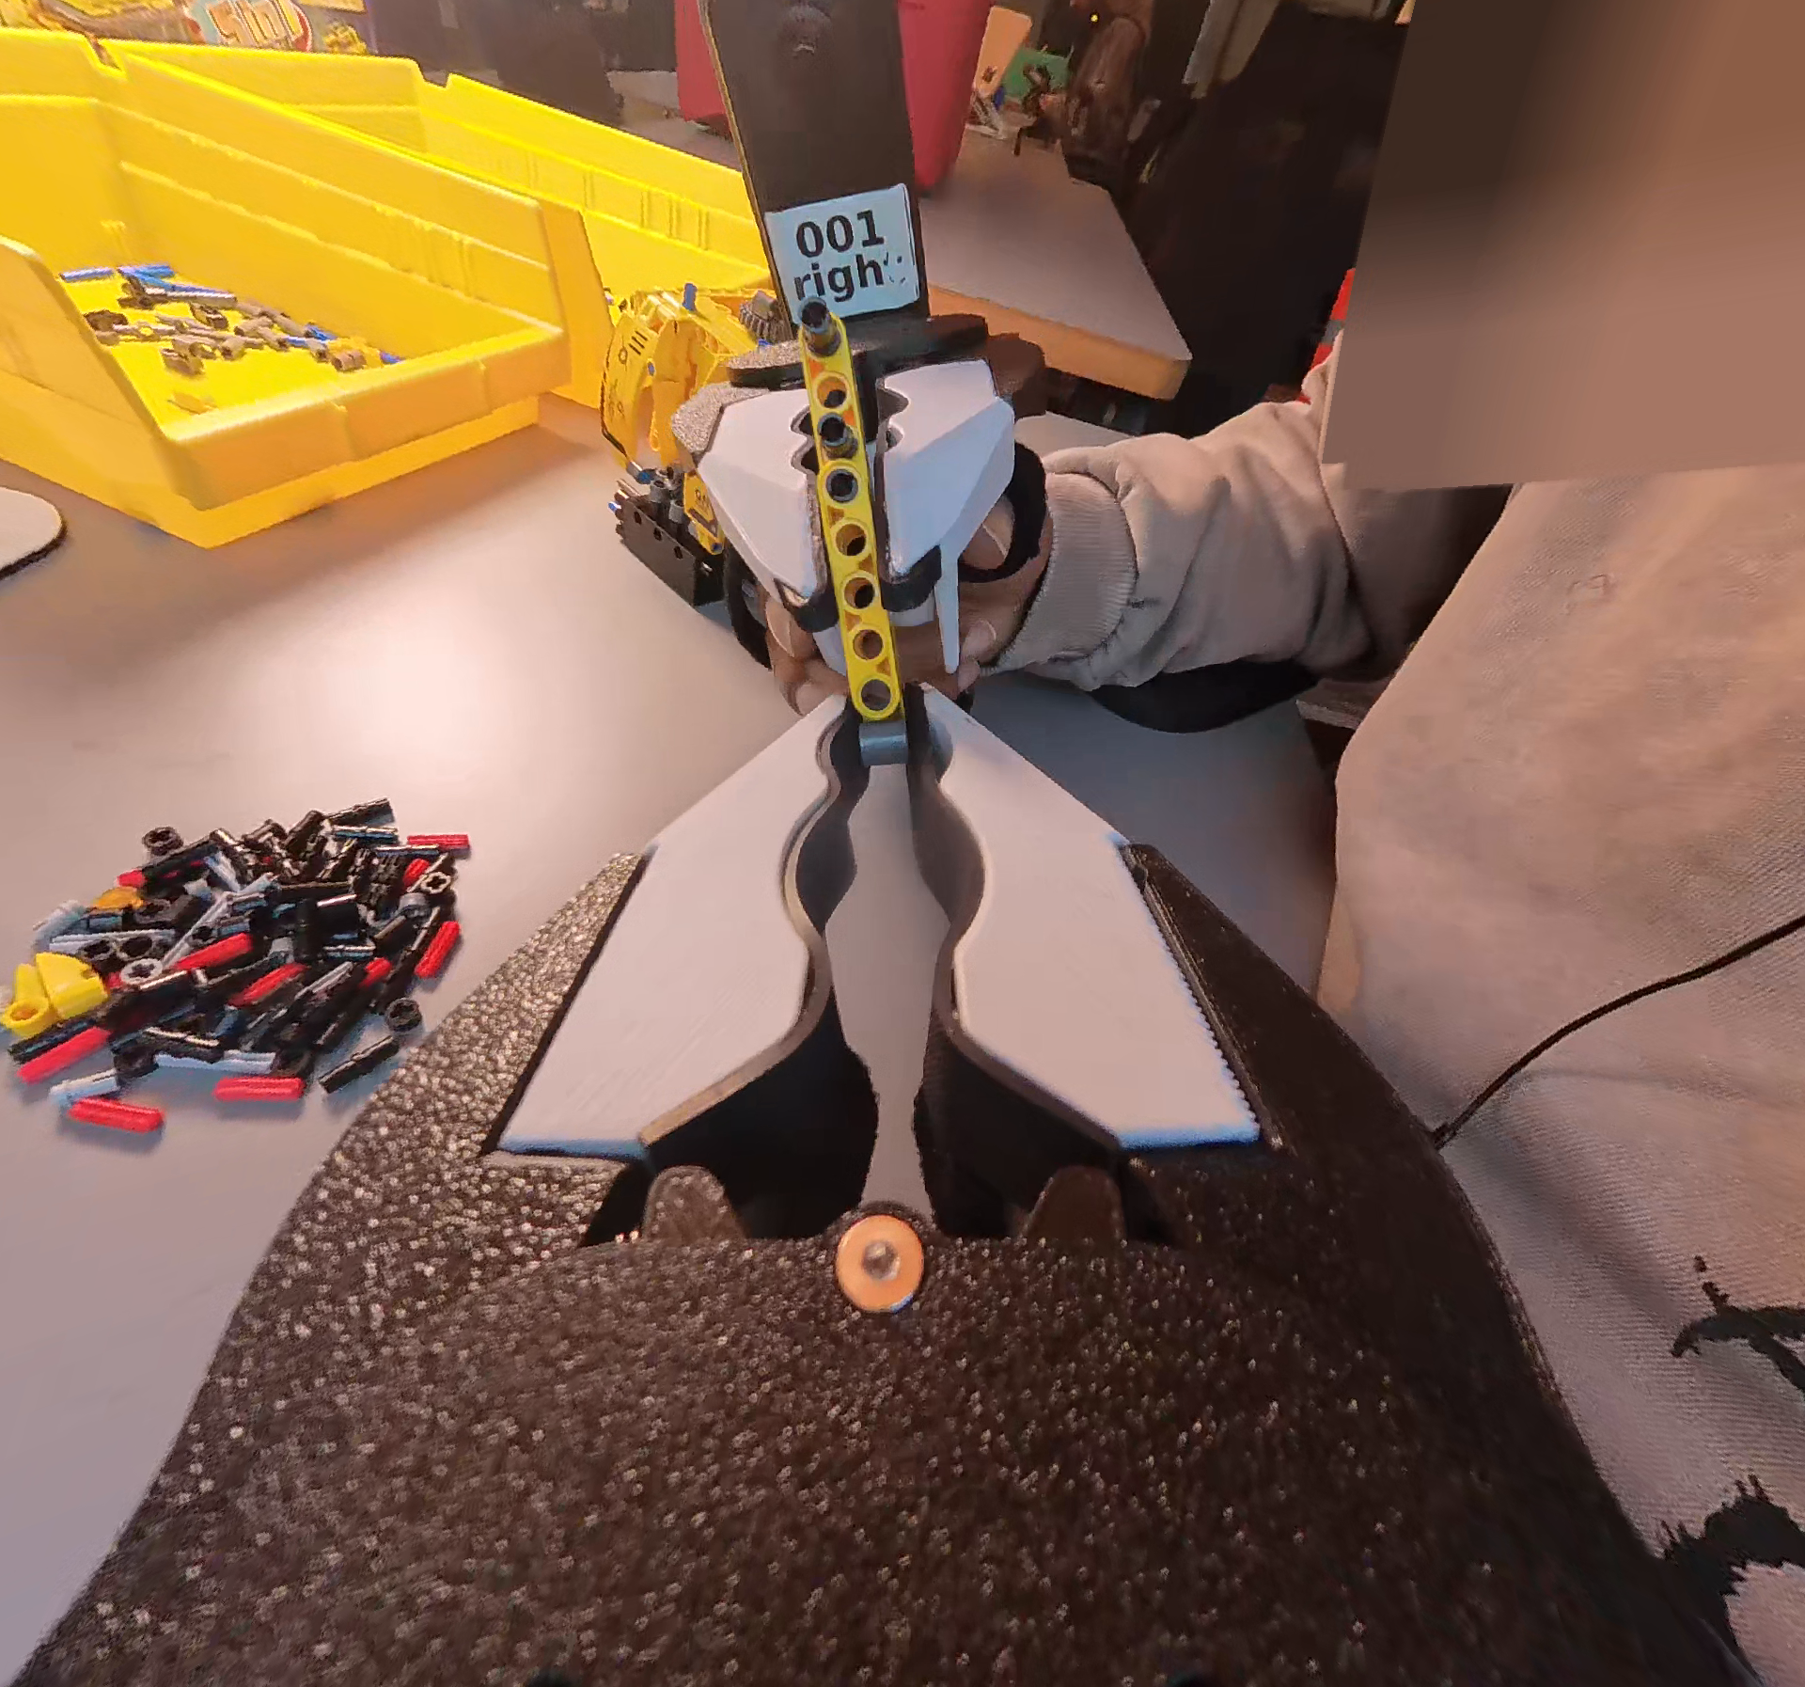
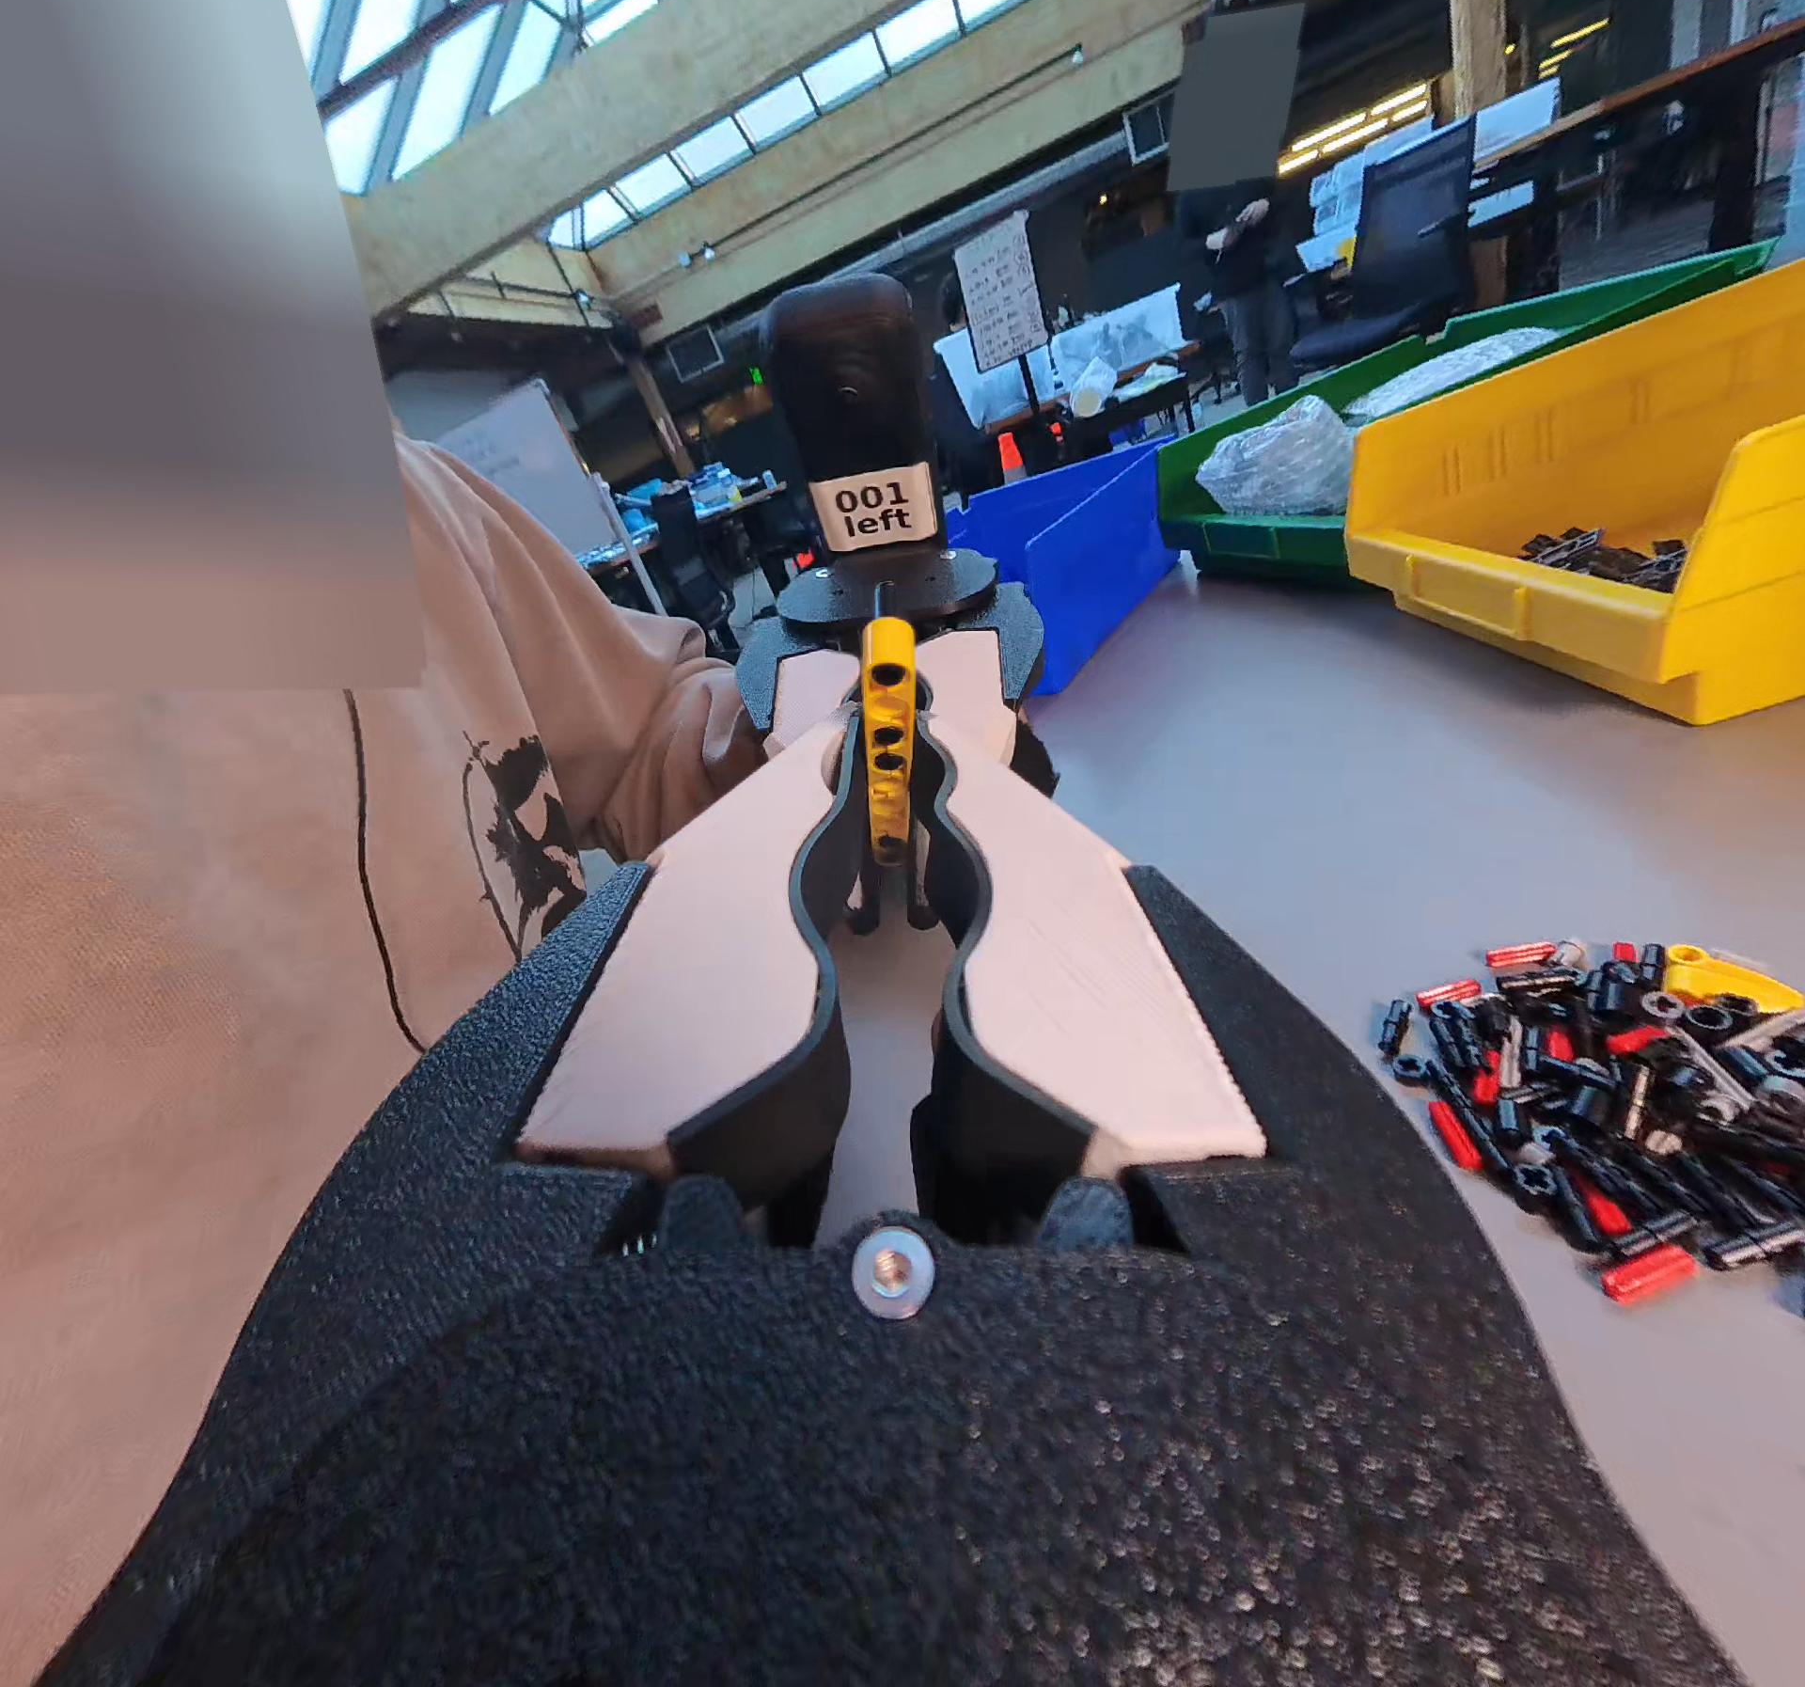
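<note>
A yellow beam with a row of holes stands between my two grippers, which face each other tip to tip above the grey table. My right gripper is shut on the yellow beam along its length; it also shows in the left wrist view. My left gripper is shut on a small grey piece at the beam's near end. The left gripper appears in the right wrist view, behind the beam. A black pin sticks out of the beam's far end.
A pile of small black, red and grey pins lies on the table, also in the right wrist view. Yellow bins, a part-built yellow model, blue, green and yellow bins stand behind. A sleeve is close. One gripper's finger ends stand about 4 centimeters off the other's.
</note>
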Motion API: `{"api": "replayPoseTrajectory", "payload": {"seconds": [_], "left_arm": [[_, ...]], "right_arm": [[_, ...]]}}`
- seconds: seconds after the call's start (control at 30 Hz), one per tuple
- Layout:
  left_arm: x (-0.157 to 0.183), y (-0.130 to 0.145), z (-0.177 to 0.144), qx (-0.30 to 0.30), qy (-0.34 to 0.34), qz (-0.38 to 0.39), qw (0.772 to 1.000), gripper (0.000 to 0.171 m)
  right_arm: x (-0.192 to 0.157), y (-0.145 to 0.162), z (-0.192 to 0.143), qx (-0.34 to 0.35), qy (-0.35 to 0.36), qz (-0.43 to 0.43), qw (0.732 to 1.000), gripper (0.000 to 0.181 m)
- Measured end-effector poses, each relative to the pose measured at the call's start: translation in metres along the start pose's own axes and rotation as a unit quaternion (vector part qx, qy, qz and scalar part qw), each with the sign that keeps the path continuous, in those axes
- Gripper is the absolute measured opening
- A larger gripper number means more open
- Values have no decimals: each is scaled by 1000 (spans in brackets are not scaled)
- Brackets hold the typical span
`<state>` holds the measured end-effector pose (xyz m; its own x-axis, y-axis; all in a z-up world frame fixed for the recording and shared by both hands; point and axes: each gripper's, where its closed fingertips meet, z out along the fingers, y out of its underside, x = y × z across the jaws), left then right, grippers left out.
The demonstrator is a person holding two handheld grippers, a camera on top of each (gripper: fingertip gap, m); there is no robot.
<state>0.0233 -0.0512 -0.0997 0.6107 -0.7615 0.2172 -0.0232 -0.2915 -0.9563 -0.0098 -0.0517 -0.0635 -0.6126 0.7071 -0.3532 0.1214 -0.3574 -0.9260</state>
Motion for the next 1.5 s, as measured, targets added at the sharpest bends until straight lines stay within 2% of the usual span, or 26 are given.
{"api": "replayPoseTrajectory", "payload": {"seconds": [0.13, 0.37, 0.43, 0.53, 0.6, 0.67, 0.7, 0.77, 0.8, 0.93, 1.0, 1.07, 1.2, 1.3, 1.5], "left_arm": [[0, -4, -5, 4, 10, -7, 1000, 6], [-9, -29, -35, 85, 40, -67, 993, 5], [-7, -25, -33, 64, 30, -45, 997, 6], [-6, -13, -28, 28, 27, -32, 999, 6], [-5, -7, -24, 12, 32, -35, 999, 6], [-5, 2, -20, -11, 30, -32, 999, 6], [-6, 7, -18, -21, 26, -27, 999, 6], [-7, 9, -17, -26, 24, -30, 999, 6], [-9, 8, -18, -23, 22, -32, 999, 6], [-8, -7, -21, 36, 29, -44, 998, 6], [-7, -15, -23, 66, 33, -49, 996, 16], [-2, -19, -24, 74, 49, -52, 995, 7], [-1, -24, -25, 95, 54, -61, 992, 7], [-3, -27, -25, 104, 41, -77, 991, 6], [-6, -41, -30, 151, 23, -88, 984, 5]], "right_arm": [[-2, -3, 0, 15, -13, 15, 1000, 5], [17, -9, -21, 8, 26, -11, 1000, 0], [16, -7, -21, -12, 35, -38, 999, 0], [10, -15, -20, -2, 31, -38, 999, 4], [10, -3, -16, -47, 35, -42, 997, 20], [8, 16, -10, -105, 38, -67, 992, 24], [7, 23, -7, -121, 40, -78, 989, 23], [5, 30, -3, -139, 44, -94, 985, 7], [7, 29, -3, -139, 50, -98, 984, 7], [5, 16, -1, -95, 47, -80, 991, 7], [0, 12, 2, -69, 29, -55, 996, 7], [-1, 9, 4, -50, 23, -41, 998, 7], [-5, 4, 5, -29, 3, -14, 999, 7], [-4, 1, 5, -23, 19, -37, 999, 6], [-1, -18, 8, 74, 35, 15, 997, 3]]}}
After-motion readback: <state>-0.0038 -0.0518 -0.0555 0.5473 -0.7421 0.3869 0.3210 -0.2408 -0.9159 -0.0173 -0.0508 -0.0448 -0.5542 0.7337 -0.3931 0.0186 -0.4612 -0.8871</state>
